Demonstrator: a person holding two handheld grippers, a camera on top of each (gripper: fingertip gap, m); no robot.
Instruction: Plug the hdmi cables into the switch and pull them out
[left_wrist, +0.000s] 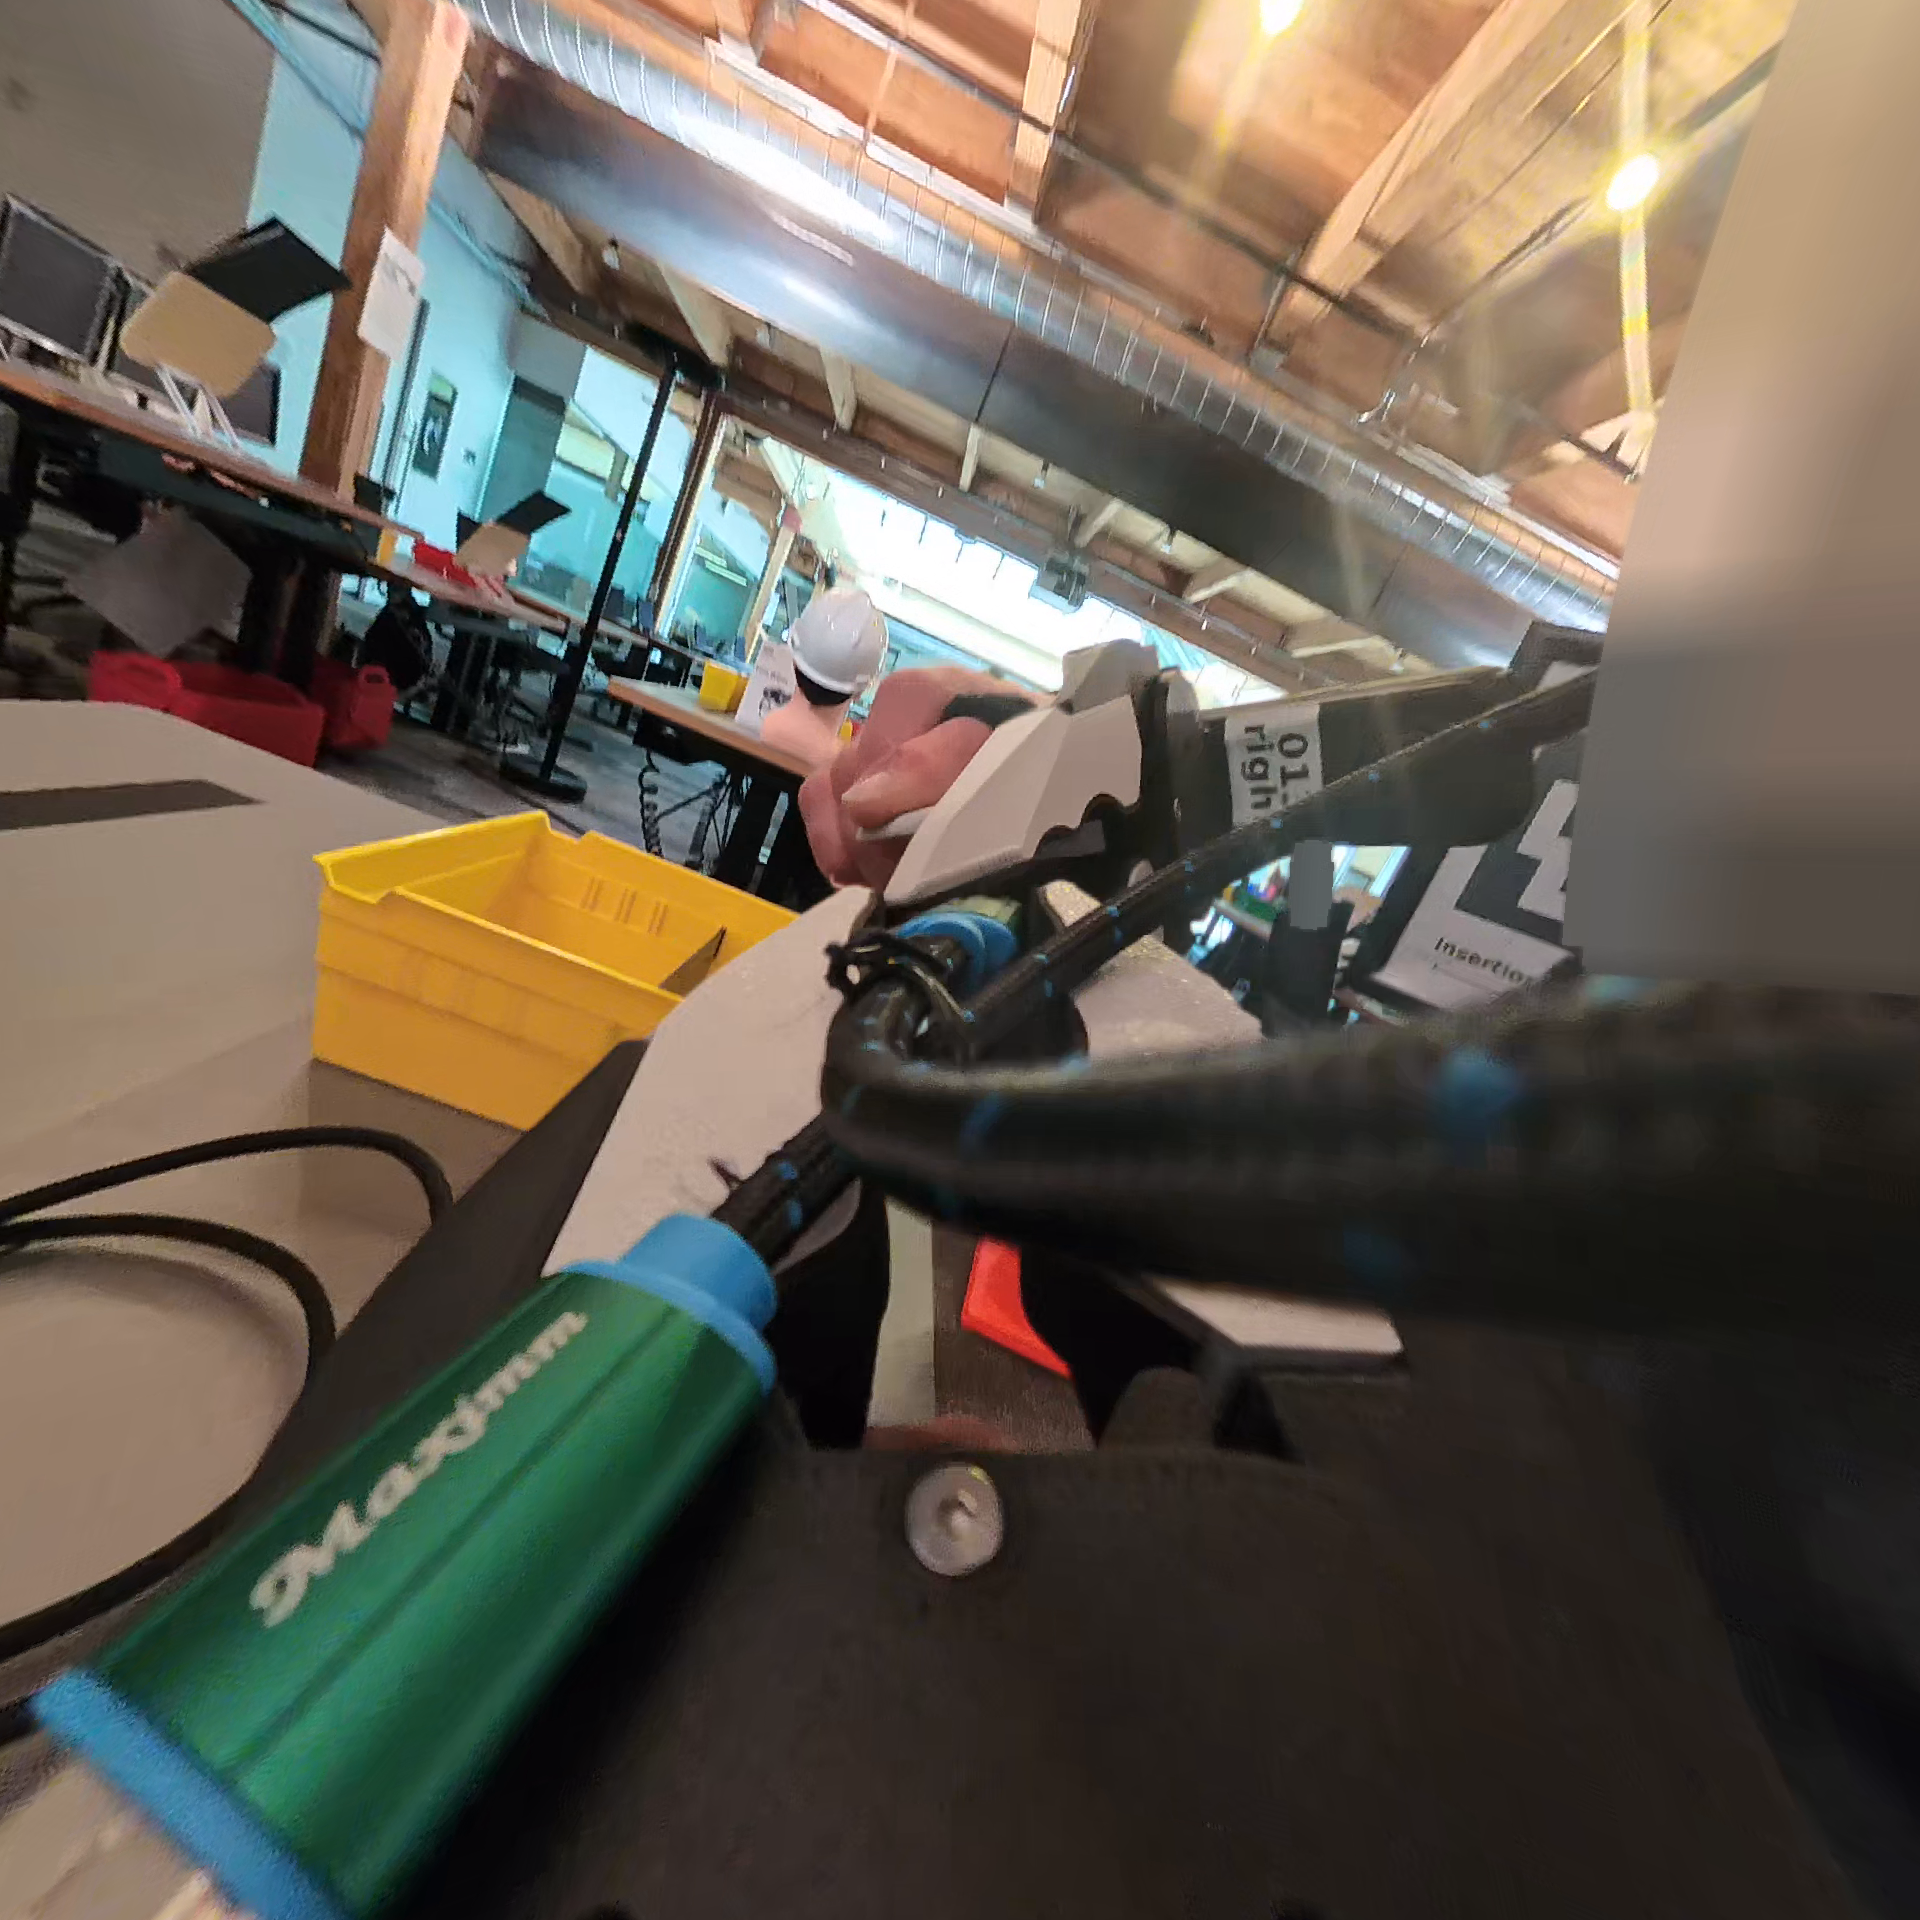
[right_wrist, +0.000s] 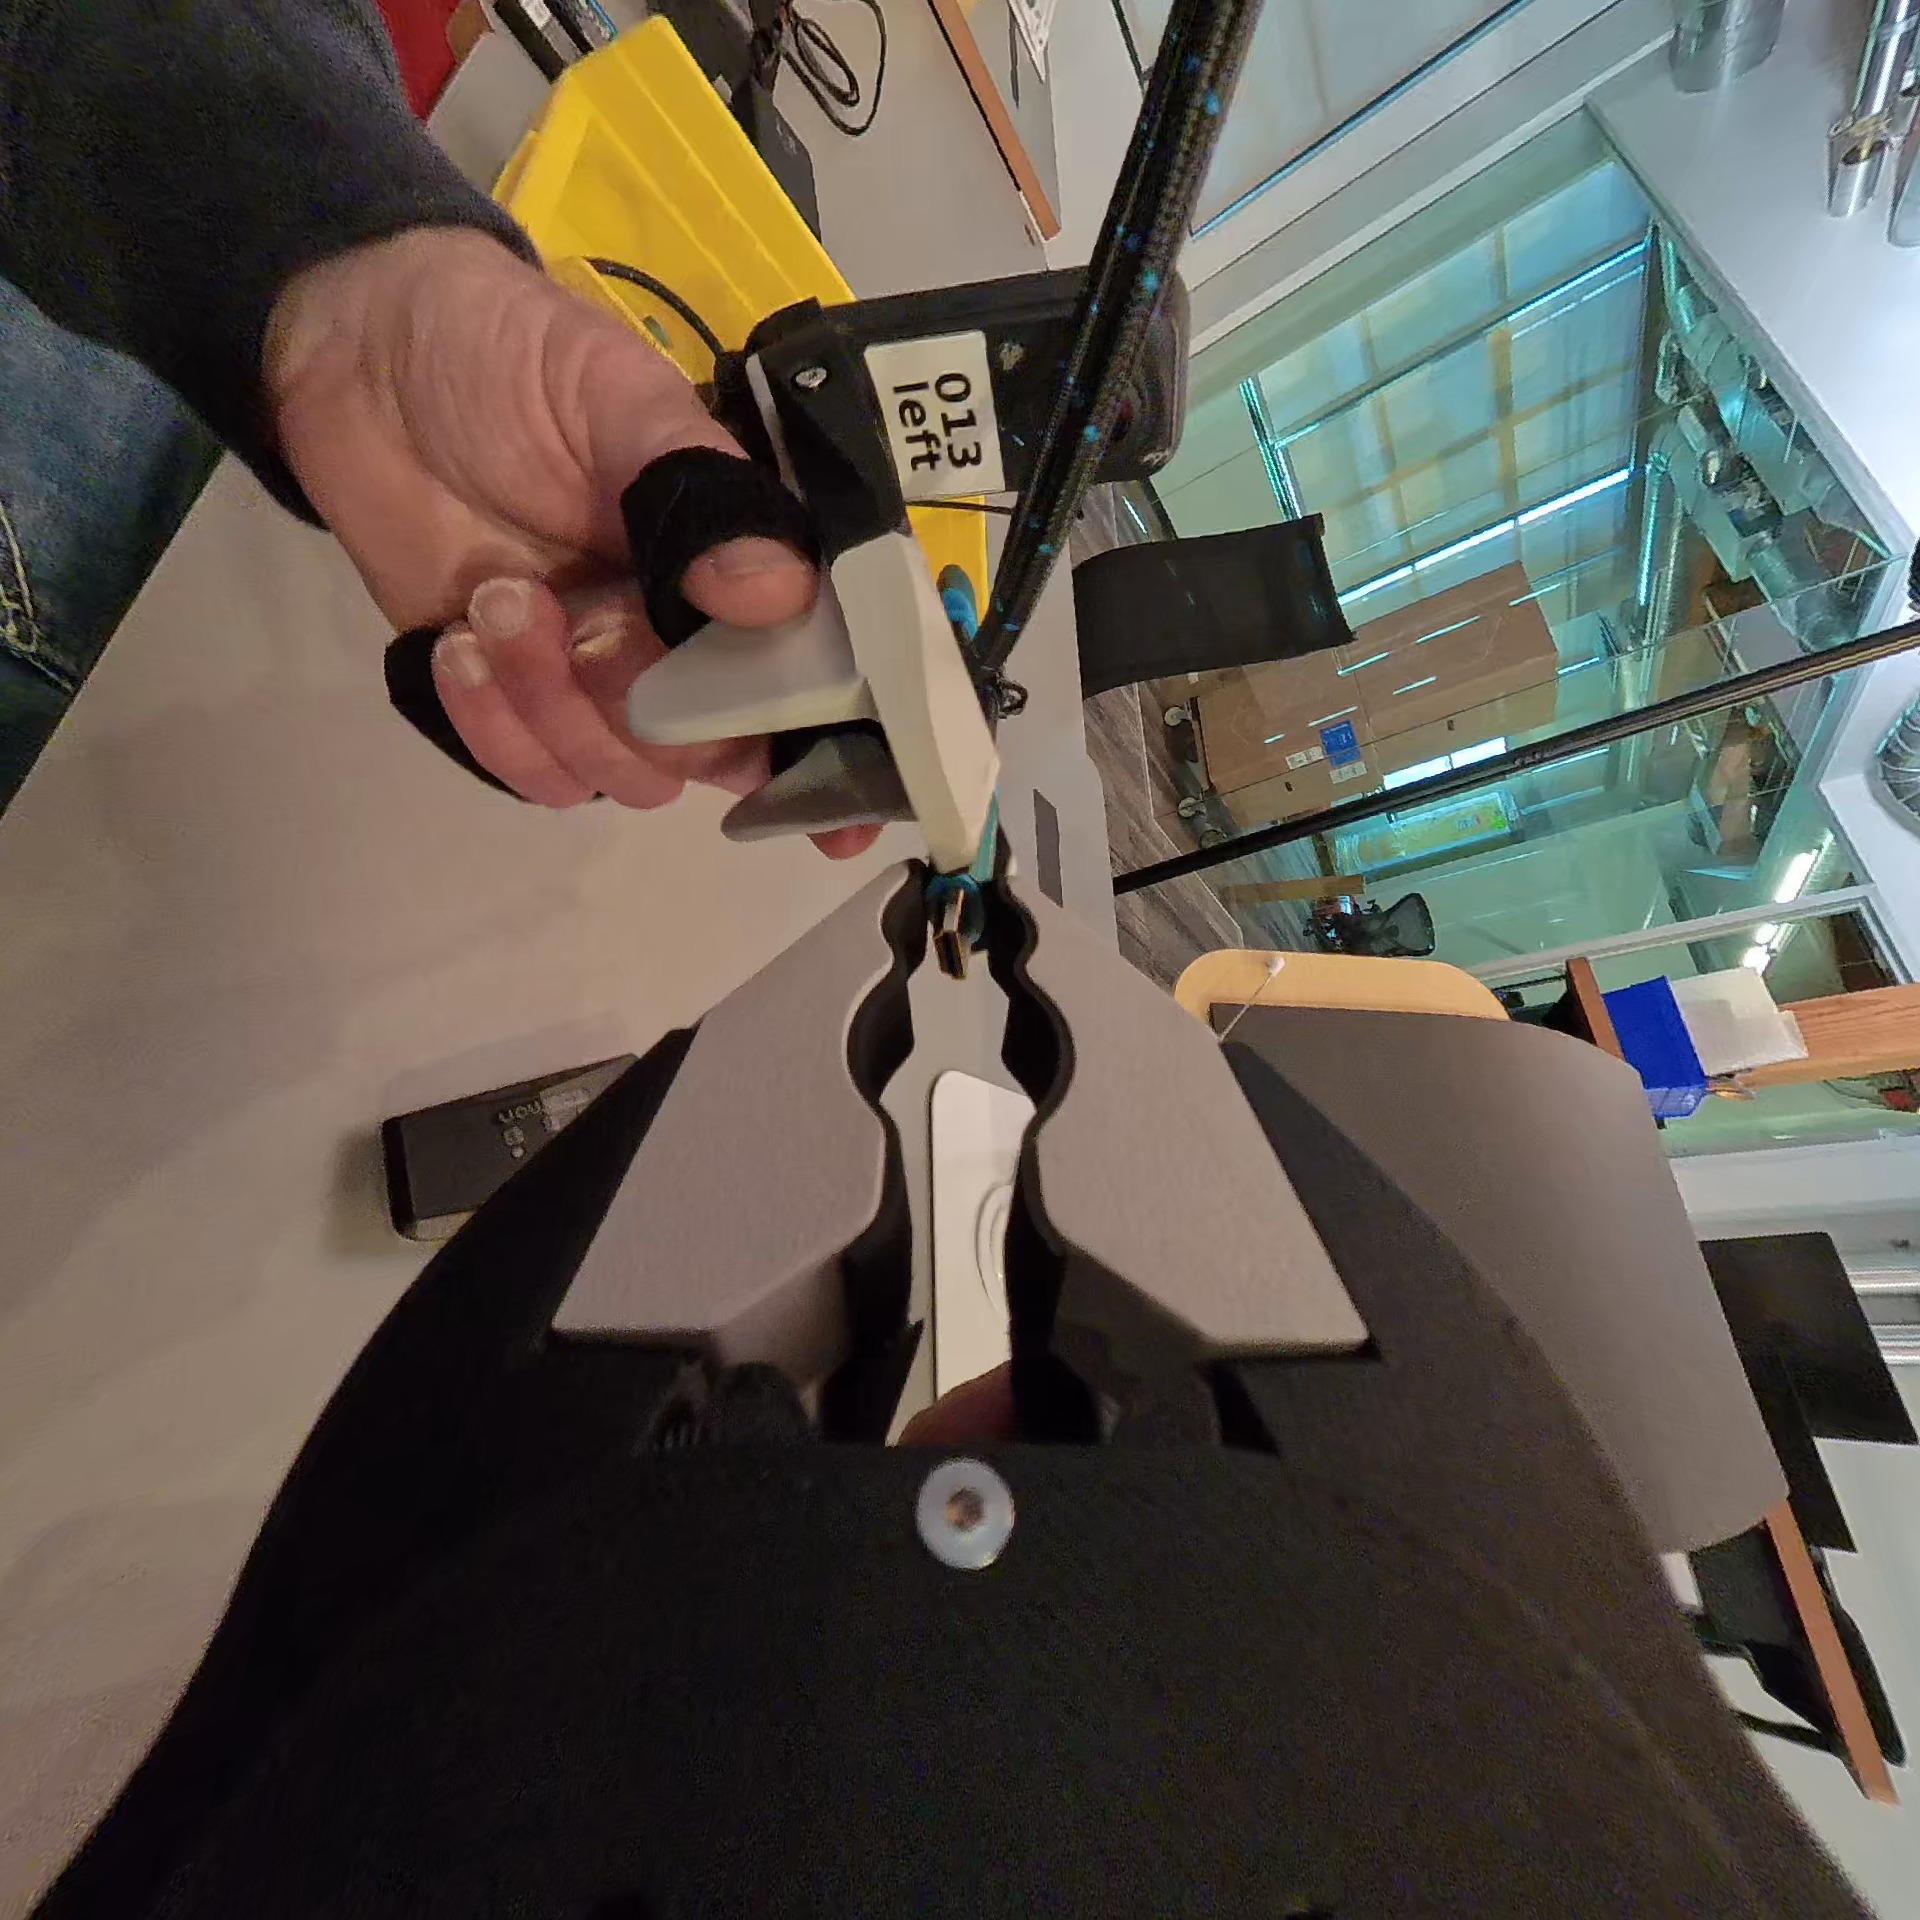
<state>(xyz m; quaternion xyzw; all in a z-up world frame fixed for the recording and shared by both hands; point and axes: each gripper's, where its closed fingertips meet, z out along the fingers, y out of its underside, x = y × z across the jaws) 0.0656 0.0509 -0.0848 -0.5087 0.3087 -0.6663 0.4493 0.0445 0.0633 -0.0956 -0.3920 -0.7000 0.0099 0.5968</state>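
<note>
My left fingers (left_wrist: 727, 1018) are closed on the braided cable (left_wrist: 1247, 1122) where it is knotted, just beside the yellow bin (left_wrist: 416, 997). My right fingers (right_wrist: 790, 1091) stand narrowly apart, with the cable's small plug (right_wrist: 951, 940) between their tips. I cannot tell whether they pinch it or only flank it.

The left view alone shows a green plug (left_wrist: 468, 1507) with blue ends. It hangs close to the lens on the near side of the bin, and the cable runs from it up along my finger. A thin black lead (left_wrist: 260, 1247) curls on the worktop (left_wrist: 125, 1039) in front of the bin.

The right view alone shows the switch (right_wrist: 488, 1143), a black box lying flat on the worktop and well apart from the bin. It also shows my left hand (right_wrist: 468, 499) squeezing its handle, and the cable rising away past the bin.
</note>
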